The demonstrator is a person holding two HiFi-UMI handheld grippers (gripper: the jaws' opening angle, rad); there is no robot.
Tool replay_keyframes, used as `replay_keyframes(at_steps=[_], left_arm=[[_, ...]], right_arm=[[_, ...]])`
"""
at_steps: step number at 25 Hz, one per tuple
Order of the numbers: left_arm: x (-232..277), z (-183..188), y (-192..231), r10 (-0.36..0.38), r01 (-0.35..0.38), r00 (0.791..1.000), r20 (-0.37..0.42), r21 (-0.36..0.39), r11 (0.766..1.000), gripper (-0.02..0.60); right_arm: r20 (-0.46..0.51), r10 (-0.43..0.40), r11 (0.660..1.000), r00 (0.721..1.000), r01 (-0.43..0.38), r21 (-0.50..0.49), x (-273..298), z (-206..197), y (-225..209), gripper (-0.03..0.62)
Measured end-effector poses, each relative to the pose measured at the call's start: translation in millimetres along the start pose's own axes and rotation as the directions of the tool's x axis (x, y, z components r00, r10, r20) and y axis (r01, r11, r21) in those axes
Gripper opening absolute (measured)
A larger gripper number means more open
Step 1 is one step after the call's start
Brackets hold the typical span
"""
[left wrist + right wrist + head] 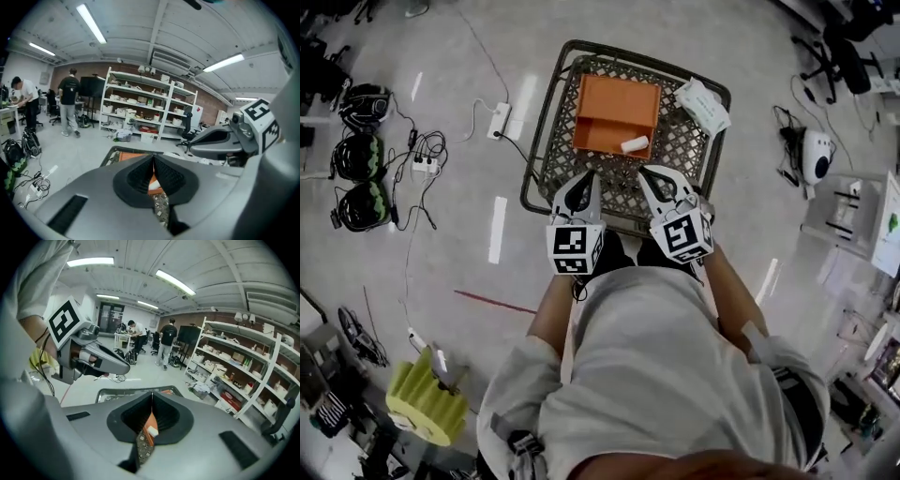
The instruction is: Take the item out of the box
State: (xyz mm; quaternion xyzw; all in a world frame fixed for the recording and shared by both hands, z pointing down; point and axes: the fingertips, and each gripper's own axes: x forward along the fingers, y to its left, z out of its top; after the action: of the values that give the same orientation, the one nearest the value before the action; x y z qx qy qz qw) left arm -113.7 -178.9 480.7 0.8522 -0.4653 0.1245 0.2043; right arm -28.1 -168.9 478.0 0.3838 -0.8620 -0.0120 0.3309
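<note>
Left jaws: pressed together on the left gripper (584, 180), nothing between them.
Right jaws: pressed together on the right gripper (651, 174), also empty.
Gripper position: side by side above the near edge of the mesh bench (546, 150).
Orange box (614, 112): open, mid-bench.
White item (635, 144): lying at the box's near edge, just beyond both grippers.
White packet (703, 103): far right corner of the bench.

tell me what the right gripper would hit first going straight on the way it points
Probably the small white item at the near edge of the orange box; the right gripper, shut, points roughly at it. Height is unclear, it might pass over.
</note>
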Motion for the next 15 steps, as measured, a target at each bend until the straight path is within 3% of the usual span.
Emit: replay_keyframes(at_steps=[4,9,15], left_arm=[[10,-14,8,-0.086,0.085,0.995,-0.057,-0.02,0.996,0.011],[19,-25,15,-0.113,0.109,0.988,-0.105,-0.043,0.993,0.011],[30,-50,13,-0.121,0.113,0.975,-0.184,-0.052,0.992,0.011]], right_arm=[[-0.113,-0.009,1.0,0.994,0.009,-0.001,7,-15,-3,0.005],[-0.206,-0.025,1.0,0.978,0.027,0.008,11,-34,-7,0.005],[-0.29,0.0,1.0,0.957,-0.008,-0.024,27,-73,-18,0.005]])
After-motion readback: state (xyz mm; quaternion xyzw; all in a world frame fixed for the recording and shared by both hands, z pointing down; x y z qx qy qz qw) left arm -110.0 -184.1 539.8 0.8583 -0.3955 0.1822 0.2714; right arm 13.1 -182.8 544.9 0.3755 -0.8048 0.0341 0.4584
